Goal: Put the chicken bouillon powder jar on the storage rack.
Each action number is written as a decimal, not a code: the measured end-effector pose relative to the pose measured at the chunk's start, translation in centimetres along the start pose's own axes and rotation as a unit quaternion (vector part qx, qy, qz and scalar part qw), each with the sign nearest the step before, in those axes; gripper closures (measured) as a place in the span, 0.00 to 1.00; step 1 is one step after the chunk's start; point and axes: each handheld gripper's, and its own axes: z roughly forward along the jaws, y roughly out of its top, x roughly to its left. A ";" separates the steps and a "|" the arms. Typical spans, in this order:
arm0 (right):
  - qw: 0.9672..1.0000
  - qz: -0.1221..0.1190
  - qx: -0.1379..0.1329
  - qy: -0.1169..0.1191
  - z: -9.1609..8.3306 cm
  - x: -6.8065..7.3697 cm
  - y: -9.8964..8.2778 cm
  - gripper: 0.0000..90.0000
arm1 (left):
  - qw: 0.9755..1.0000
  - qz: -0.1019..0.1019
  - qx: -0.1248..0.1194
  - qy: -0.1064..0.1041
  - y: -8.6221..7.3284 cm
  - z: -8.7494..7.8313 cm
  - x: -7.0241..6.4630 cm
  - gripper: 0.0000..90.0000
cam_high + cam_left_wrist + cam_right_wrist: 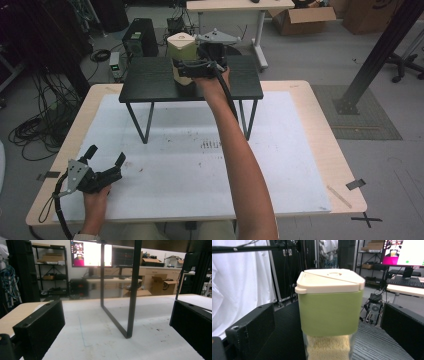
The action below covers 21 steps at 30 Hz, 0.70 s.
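High view, one container, two claws, left claw, right claw

Standing on the small raised stand, squarely between the right gripper jaws: the container. Lying ahead of the left gripper jaws, on the mat: the stand's leg.

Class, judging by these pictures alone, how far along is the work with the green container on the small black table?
Done: the right gripper has reached the container on the small black table, its jaws open on either side. In hand: closing on it; no grip yet. The lid is on and the grains are inside. The left gripper rests open near the white mat.
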 end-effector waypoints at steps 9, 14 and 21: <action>0.999 -0.007 -0.038 0.003 -3.1 -0.1 -0.7 0.00 | 1.000 0.002 0.002 0.000 0.0 0.0 0.0 0.00; 0.998 -0.011 -0.054 0.003 -5.1 0.1 -1.3 0.00 | 1.000 0.002 0.003 0.000 0.0 0.0 -0.1 0.00; 0.997 -0.011 -0.076 0.004 -7.7 0.2 -2.6 0.00 | 1.000 0.002 0.003 0.000 0.0 0.0 -0.1 0.00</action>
